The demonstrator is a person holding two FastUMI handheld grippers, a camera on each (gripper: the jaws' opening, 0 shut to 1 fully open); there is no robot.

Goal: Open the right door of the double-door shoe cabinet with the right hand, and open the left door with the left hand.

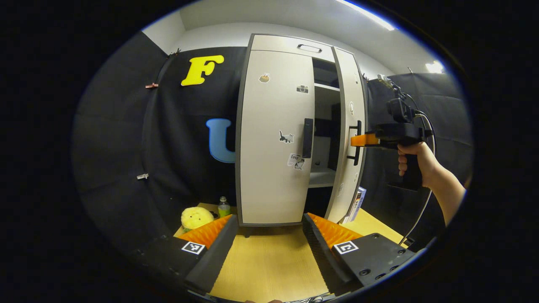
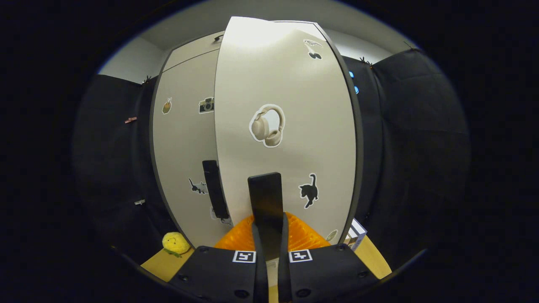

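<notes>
The pale double-door shoe cabinet (image 1: pixel 273 139) stands on a wooden table. Its left door is closed, with a black vertical handle (image 1: pixel 308 138). The right door (image 1: pixel 349 134) is swung partly open, so shelves show inside. In the left gripper view, my right gripper (image 1: pixel 358 140), held by a hand (image 1: pixel 414 162), sits at the right door's handle. In the right gripper view, my right gripper (image 2: pixel 268 235) is shut on that black handle (image 2: pixel 265 198), with the right door (image 2: pixel 294 126) close ahead. My left gripper (image 1: pixel 267 235) is open, low over the table in front of the left door.
A yellow plush toy (image 1: pixel 196 217) and a small green bottle (image 1: pixel 223 207) lie on the table (image 1: pixel 269 261) left of the cabinet. A book or box (image 1: pixel 357 204) leans by the cabinet's right foot. A cable hangs from the right gripper.
</notes>
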